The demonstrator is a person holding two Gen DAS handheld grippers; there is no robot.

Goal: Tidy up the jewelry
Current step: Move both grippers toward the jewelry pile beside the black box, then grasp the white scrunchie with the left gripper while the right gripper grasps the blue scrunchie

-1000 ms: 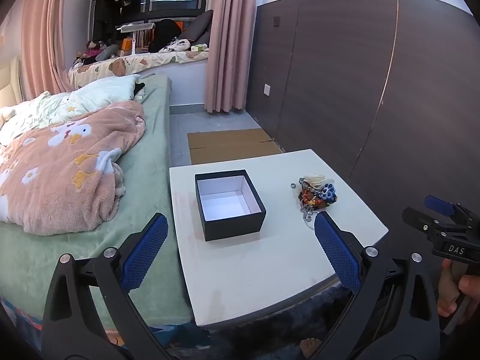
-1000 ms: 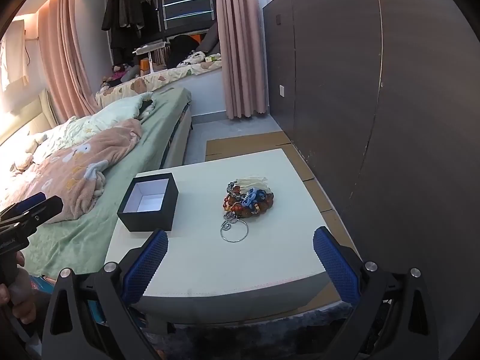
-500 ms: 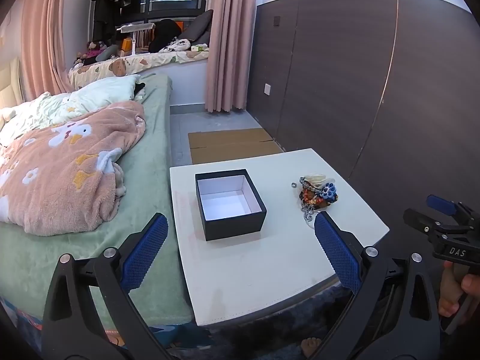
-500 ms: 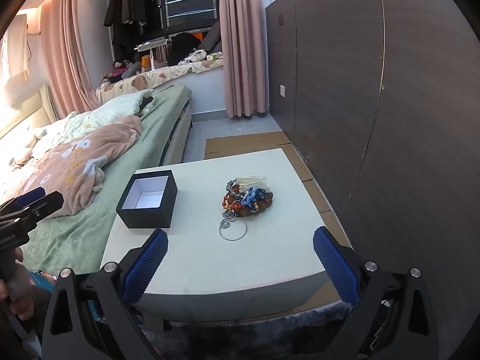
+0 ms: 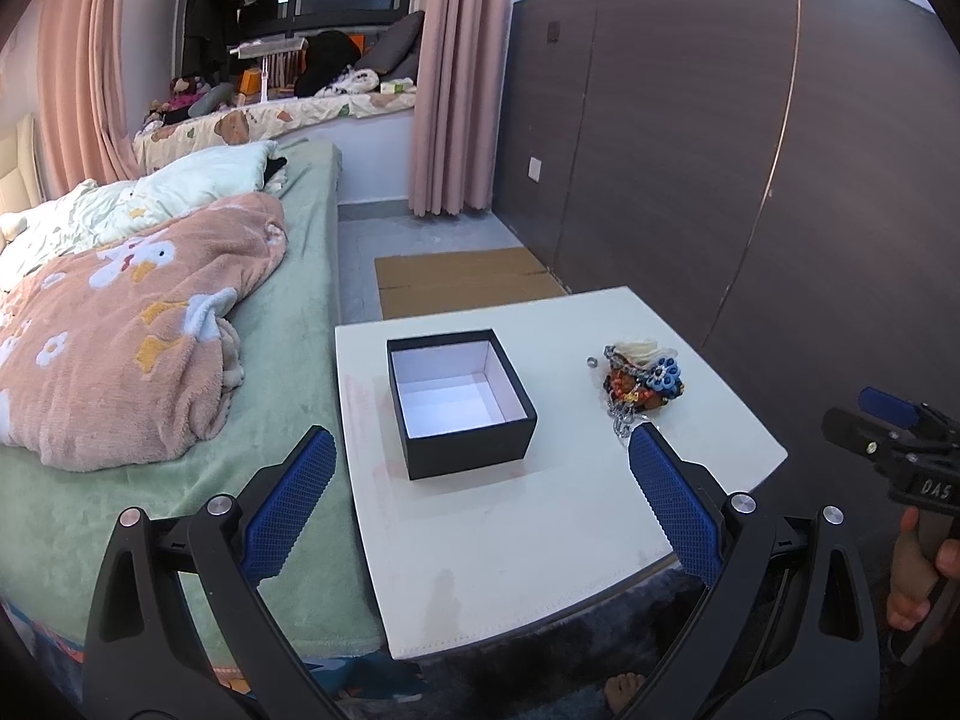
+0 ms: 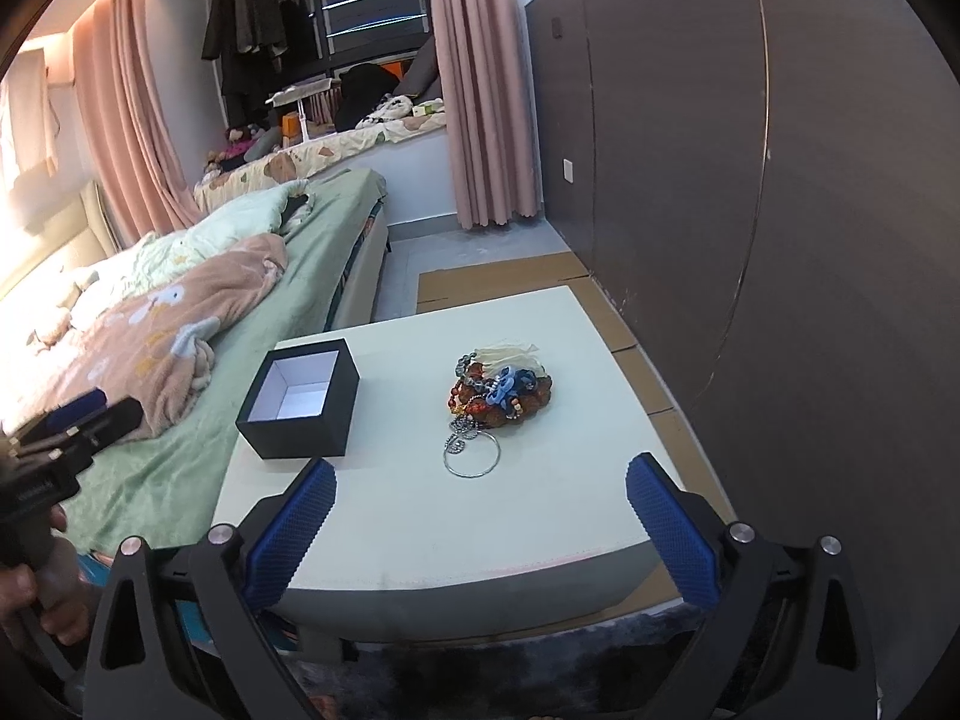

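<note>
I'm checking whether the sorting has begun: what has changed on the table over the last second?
Almost nothing. The right gripper has drifted slightly nearer the table; the left gripper barely shifted. Both are open and empty, nothing taken or let go. The black box remains empty, and the jewelry pile with its metal ring lies untouched beside it.

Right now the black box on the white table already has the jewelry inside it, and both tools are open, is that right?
Not quite. The black box is empty; its white inside shows bare in the right wrist view. The jewelry lies in a pile on the white table beside it. Both tools, left tool and right tool, are open.
</note>
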